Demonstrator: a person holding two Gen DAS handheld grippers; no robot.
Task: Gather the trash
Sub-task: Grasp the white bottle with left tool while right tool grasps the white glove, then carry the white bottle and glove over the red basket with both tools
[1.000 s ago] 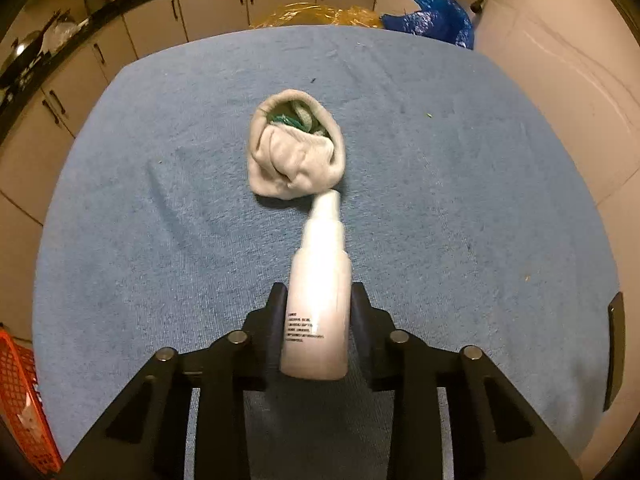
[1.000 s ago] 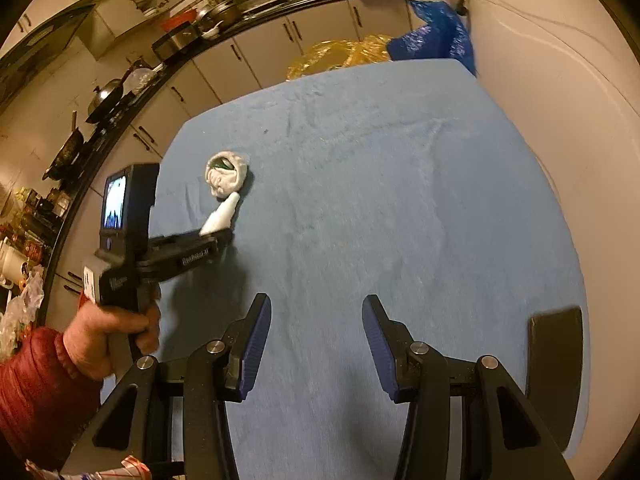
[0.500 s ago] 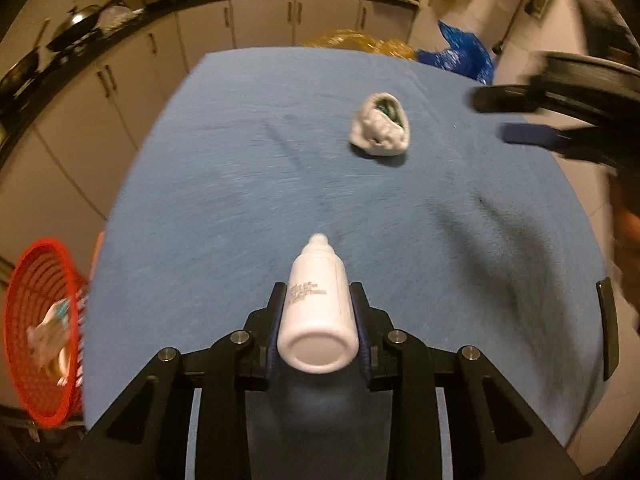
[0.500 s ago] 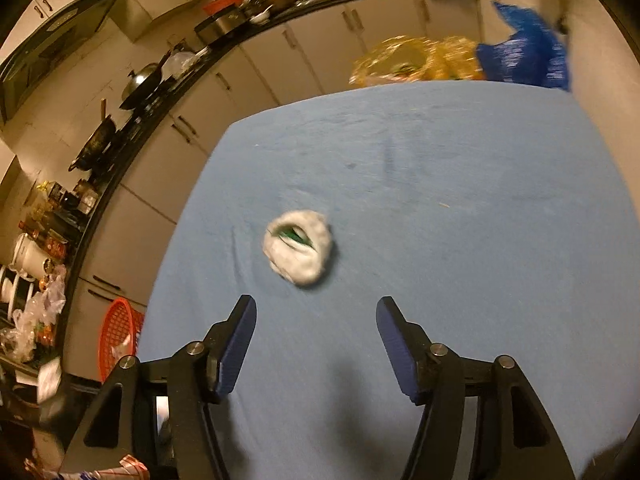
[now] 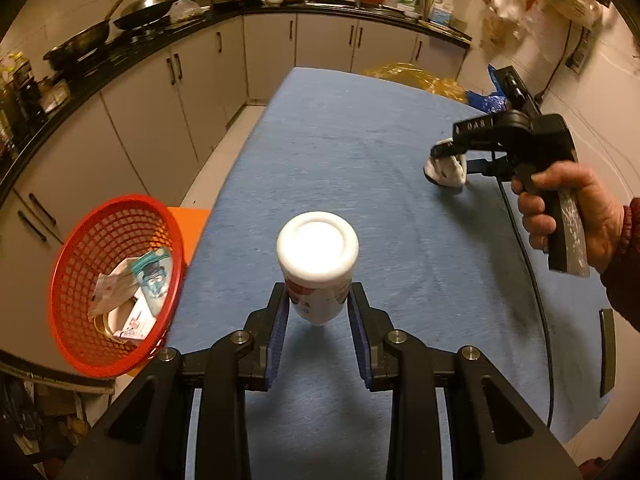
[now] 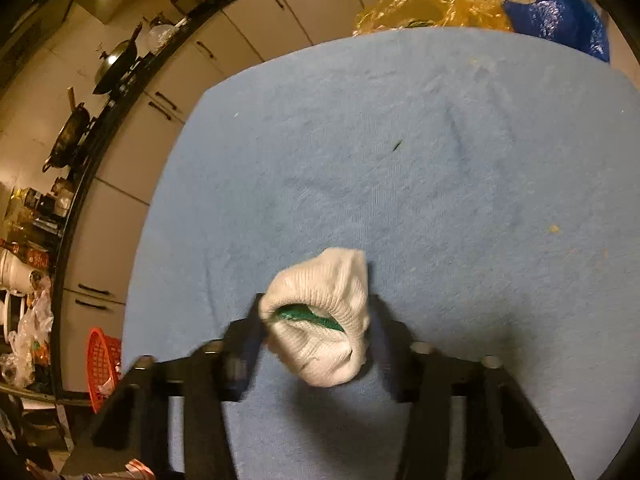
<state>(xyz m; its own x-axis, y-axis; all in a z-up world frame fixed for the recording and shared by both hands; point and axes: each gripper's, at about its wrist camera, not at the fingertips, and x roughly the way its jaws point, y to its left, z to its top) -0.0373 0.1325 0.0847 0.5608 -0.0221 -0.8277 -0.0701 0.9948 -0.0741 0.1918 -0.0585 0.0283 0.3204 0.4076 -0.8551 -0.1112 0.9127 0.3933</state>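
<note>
A white plastic bottle (image 5: 318,248) is clamped between the jaws of my left gripper (image 5: 318,300), its flat base turned toward the camera, above the blue-covered table (image 5: 360,140) near its left edge. A red mesh basket (image 5: 92,240) with wrappers in it sits just left of the table. Across the table a hand (image 5: 568,208) holds my right gripper (image 5: 448,156) at a rolled white sock bundle (image 5: 446,170). In the right wrist view that bundle (image 6: 320,292), green inside, sits between the closing jaws of my right gripper (image 6: 316,320), and both pads touch it.
Yellow (image 6: 428,4) and blue (image 6: 560,8) plastic bags lie beyond the table's far end. Kitchen cabinets and a counter with woks (image 5: 144,8) run along the left and back. The red basket (image 6: 102,364) shows low at the left in the right wrist view.
My left gripper carried the bottle left, away from the bundle, and the basket came into view. My right gripper dropped to the bundle and its jaws drew in around it.
</note>
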